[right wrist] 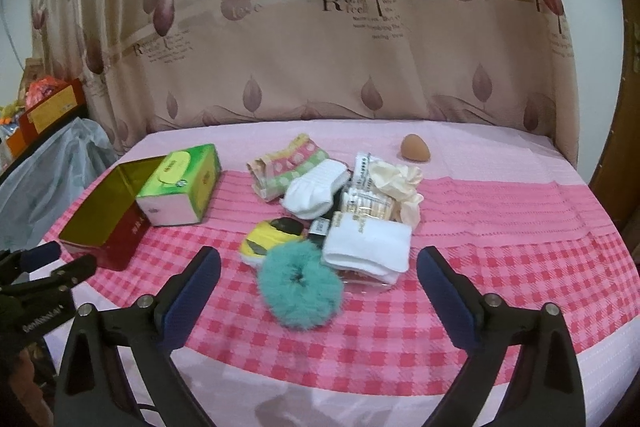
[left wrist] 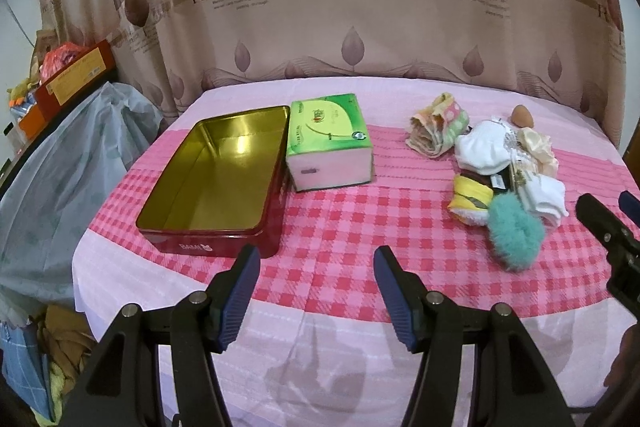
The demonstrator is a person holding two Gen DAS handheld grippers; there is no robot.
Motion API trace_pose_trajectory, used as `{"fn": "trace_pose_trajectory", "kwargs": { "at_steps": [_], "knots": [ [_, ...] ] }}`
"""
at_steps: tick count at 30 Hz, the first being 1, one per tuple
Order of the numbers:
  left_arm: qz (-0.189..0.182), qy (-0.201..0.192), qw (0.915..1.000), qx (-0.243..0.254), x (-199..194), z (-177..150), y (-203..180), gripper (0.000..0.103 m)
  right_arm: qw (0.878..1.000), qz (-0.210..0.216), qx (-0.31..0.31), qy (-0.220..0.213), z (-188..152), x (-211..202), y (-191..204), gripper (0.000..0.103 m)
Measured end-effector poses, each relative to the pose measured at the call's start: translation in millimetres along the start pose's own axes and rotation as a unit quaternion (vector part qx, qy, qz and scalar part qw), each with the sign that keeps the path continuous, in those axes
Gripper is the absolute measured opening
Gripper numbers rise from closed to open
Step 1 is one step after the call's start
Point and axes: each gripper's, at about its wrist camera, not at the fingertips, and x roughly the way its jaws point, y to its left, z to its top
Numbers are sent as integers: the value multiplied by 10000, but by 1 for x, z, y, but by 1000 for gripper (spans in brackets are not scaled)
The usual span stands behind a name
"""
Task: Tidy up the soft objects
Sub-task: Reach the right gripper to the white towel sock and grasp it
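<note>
A pile of soft things lies on the pink checked cloth: a teal fluffy scrunchie (right wrist: 300, 285) (left wrist: 516, 235), white socks (right wrist: 366, 247) (left wrist: 546, 197), a second white sock (right wrist: 314, 193), a yellow pouch (right wrist: 266, 237), a folded pastel cloth (right wrist: 286, 165) (left wrist: 436, 125), a cream scrunchie (right wrist: 402, 187) and a brown egg-shaped sponge (right wrist: 415, 147). An open red tin with a gold inside (left wrist: 218, 179) (right wrist: 100, 219) sits at the left. My right gripper (right wrist: 318, 269) stands open just in front of the teal scrunchie, apart from it. My left gripper (left wrist: 316, 267) is open over bare cloth near the tin's front corner.
A green tissue box (left wrist: 330, 141) (right wrist: 180, 183) stands against the tin's right side. A patterned curtain (left wrist: 320, 7) hangs behind the table. Left of the table are a grey plastic-covered mound (left wrist: 60, 179) and stacked boxes (left wrist: 76, 75).
</note>
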Motion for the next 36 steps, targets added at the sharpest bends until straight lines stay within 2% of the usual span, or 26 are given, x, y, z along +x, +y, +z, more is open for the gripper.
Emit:
{"fn": "trace_pose_trajectory", "kwargs": {
  "at_steps": [16, 30, 31, 34, 36],
  "knots": [
    [93, 259, 9995, 140, 44, 4, 1, 61, 9969, -450, 32, 647, -3, 56, -25, 95],
    [7, 527, 9978, 403, 80, 8, -14, 61, 9925, -551, 249, 1066, 7, 120, -44, 95],
    [8, 545, 9976, 427, 82, 9, -15, 61, 9925, -566, 315, 1040, 7, 122, -45, 94],
    [-4, 585, 9972, 475, 88, 12, -19, 61, 9918, -545, 385, 1091, 4, 130, -49, 78],
    [-14, 608, 9969, 499, 91, 14, -20, 61, 9907, -494, 464, 1176, 2, 134, -53, 72]
  ]
}}
